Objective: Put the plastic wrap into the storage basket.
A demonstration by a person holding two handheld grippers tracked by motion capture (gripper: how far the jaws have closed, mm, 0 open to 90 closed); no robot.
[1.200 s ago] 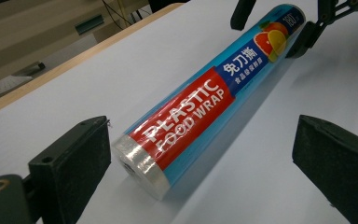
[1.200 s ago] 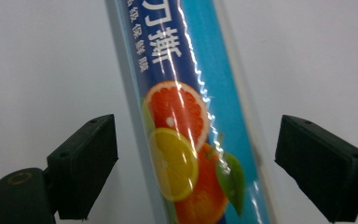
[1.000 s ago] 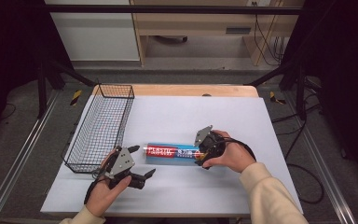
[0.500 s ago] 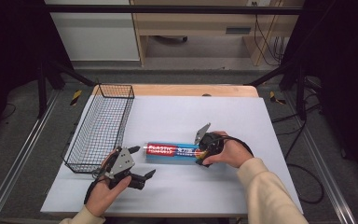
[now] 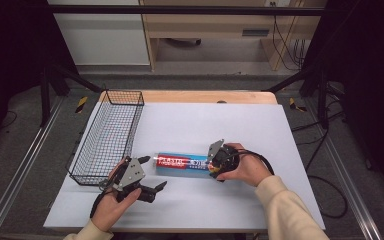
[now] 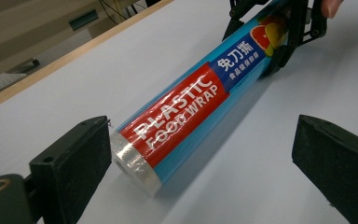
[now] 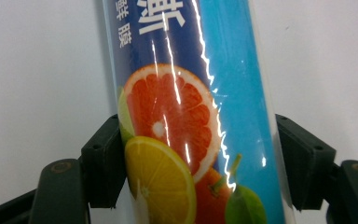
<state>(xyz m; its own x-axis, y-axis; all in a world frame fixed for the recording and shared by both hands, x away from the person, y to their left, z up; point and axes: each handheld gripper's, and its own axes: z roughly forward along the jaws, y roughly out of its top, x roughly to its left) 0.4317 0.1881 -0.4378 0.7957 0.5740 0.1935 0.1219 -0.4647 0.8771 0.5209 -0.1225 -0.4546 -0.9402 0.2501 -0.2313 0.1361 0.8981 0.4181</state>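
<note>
Lying flat on the white surface, near its front edge: roll of plastic food wrap, long axis running from 9 to 3 o'clock in the high view, red label band toward 9, blue band with fruit print toward 3. Clamped on the 3 o'clock end of the roll: right hand-held gripper, both black jaws pressed against the sides of the tube, as seen in the right gripper view, where the orange and lemon print sits squarely between the pads. Jaws just closing further over the last moment, with the roll between them. Wrapped around the gripper body from the 3 o'clock side: right hand, cream sleeve entering from 5 o'clock. Positioned at 7 o'clock of the roll, just off its clear-wrapped end: left hand-held gripper, jaws spread wide and released, nothing between the pads. In the left gripper view, near end of the roll resting close beside the left-side jaw, well clear of the other jaw, not touched by either. Standing at 10 o'clock of the roll, along the left edge of the surface: black wire basket, upright, apart from roll and both grippers.
</note>
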